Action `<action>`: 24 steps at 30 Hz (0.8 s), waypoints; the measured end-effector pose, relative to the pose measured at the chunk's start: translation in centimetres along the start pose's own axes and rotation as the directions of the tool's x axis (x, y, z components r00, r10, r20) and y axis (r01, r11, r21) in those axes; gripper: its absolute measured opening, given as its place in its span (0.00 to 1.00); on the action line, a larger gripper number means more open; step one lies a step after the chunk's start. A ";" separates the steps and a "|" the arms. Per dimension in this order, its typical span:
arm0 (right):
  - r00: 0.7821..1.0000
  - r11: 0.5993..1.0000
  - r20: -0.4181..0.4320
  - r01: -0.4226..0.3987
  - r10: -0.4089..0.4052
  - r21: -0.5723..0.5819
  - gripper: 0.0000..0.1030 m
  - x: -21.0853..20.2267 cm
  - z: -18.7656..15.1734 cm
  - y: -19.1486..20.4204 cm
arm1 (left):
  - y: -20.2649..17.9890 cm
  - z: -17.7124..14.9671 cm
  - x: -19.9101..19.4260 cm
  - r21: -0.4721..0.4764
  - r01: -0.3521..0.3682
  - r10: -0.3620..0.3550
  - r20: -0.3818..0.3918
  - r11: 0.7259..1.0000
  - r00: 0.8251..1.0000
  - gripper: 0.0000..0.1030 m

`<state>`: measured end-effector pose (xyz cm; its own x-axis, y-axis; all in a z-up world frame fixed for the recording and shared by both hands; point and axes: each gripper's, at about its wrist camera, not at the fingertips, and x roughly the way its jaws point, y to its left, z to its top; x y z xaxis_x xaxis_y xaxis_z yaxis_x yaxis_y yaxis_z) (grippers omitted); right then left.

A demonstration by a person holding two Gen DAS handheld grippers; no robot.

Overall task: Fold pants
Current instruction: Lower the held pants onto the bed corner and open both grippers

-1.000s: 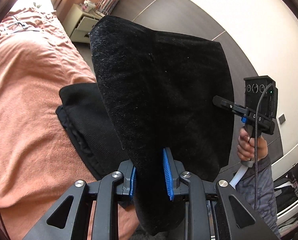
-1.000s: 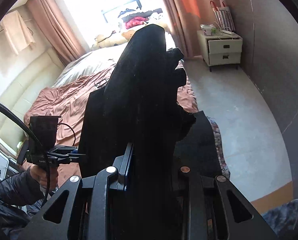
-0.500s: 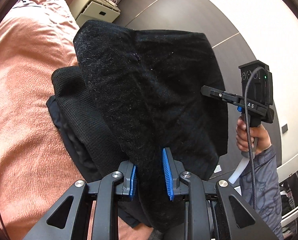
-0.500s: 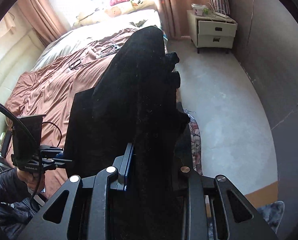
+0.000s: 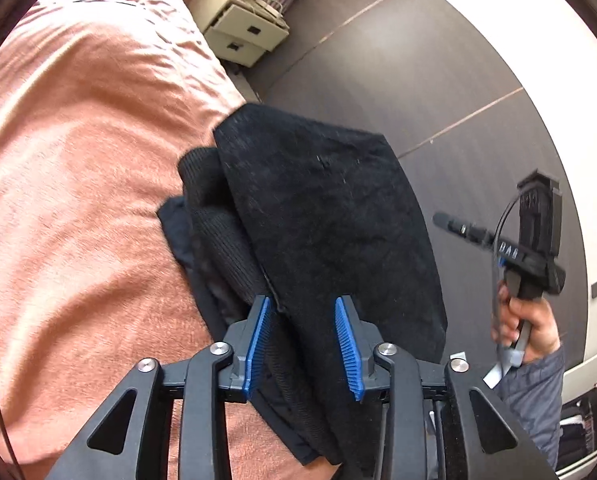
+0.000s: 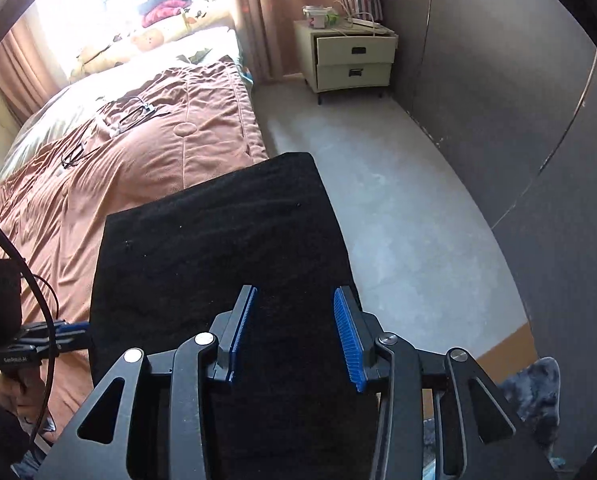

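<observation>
The black pants (image 5: 322, 216) lie folded on the corner of the bed with the pink-brown cover (image 5: 78, 168), on top of other dark folded clothes (image 5: 214, 240). My left gripper (image 5: 304, 312) is open, its blue pads on either side of the pants' near edge. In the right wrist view the pants (image 6: 218, 248) lie flat as a dark rectangle at the bed's edge. My right gripper (image 6: 294, 304) is open just above their near end. The right gripper also shows in the left wrist view (image 5: 442, 220), off to the right of the pants.
A cream nightstand (image 6: 352, 60) with two drawers stands by the grey wall beyond the bed. Grey floor (image 6: 398, 216) runs along the bed's right side. Cables (image 6: 130, 116) lie on the bed cover farther back. A fluffy dark rug (image 6: 538, 392) is at the lower right.
Both grippers lowered the lifted pants flap down onto the bed, then opened and let go. The pants now lie flat instead of hanging up between the jaws.
</observation>
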<state>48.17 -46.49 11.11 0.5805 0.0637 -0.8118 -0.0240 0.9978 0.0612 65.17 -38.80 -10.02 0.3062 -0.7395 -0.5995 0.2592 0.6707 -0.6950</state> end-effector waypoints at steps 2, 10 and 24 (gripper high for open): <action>1.000 1.000 -0.022 0.020 -0.020 -0.012 0.34 0.2 -0.8 1.0 | 0.3 0.8 -0.1 0.007 -0.028 0.028 0.007 1.000 1.000 0.47; 0.998 0.997 -0.030 0.054 -0.053 0.052 0.29 0.8 -1.1 1.1 | 1.0 3.7 1.9 0.018 -0.083 0.083 0.017 0.996 0.996 0.47; 0.995 0.987 -0.068 0.076 -0.067 0.143 0.26 4.5 -0.4 -1.2 | 1.6 6.2 5.1 0.025 -0.113 0.113 0.013 0.993 0.994 0.50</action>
<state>50.49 -47.38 7.14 0.5243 -0.0026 -0.8515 0.1369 0.9872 0.0813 72.81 -41.16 -11.71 0.3451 -0.6582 -0.6691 0.2460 0.7514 -0.6123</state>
